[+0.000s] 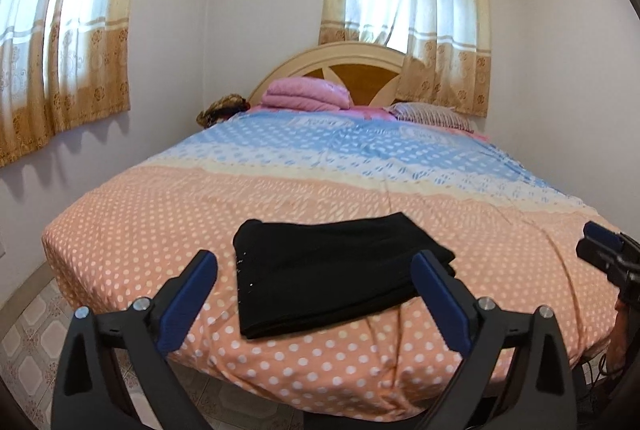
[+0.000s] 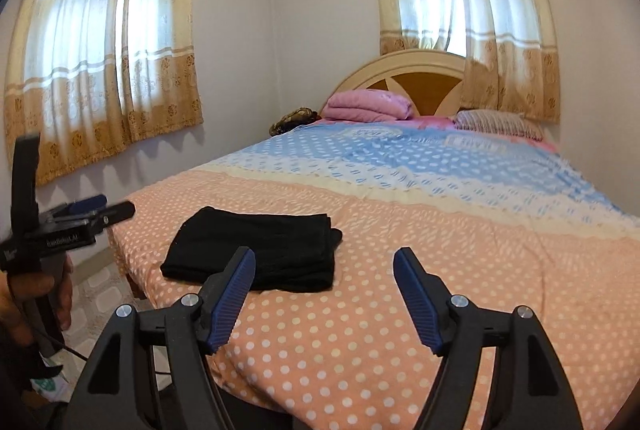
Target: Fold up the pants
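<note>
Neatly folded black pants flat on bed; both grippers' fingers apart.

Folded pants lie on the bed near its foot edge.

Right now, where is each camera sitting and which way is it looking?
Left wrist: sits on the open left gripper, facing the headboard over the folded black pants; the right gripper peeks in.
Right wrist: sits on the open right gripper, facing likewise; the left gripper and hand show.
Both share pants, bed, curtains.
</note>
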{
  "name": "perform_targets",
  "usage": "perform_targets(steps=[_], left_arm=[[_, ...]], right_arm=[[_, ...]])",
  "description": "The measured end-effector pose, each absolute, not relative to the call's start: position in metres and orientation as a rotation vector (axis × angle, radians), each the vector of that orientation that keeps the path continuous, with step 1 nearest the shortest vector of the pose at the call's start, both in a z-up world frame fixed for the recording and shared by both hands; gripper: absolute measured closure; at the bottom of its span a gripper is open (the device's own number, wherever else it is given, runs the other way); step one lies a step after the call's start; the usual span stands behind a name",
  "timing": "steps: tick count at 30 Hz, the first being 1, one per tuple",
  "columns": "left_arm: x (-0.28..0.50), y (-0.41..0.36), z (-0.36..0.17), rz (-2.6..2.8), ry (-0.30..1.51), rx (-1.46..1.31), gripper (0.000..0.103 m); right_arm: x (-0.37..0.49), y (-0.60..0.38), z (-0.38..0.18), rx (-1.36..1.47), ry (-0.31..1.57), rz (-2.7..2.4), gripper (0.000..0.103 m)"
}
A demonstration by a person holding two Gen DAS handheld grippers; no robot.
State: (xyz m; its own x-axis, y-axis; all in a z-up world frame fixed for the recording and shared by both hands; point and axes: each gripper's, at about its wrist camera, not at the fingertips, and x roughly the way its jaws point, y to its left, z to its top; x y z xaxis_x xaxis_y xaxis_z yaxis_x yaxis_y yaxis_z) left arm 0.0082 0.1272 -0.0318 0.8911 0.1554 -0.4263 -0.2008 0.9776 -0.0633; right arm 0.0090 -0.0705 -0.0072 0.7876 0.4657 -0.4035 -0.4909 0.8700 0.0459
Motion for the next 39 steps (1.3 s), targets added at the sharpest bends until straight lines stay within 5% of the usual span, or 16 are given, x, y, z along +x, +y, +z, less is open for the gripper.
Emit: perform_targets(steps=[39], left_arm=[[0.002, 0.116, -0.026, 0.190, 0.413, -0.124, 0.000]], right_arm=[[-0.014, -0.072, 0.005, -0.038, 0.360, 0.532, 0.030]])
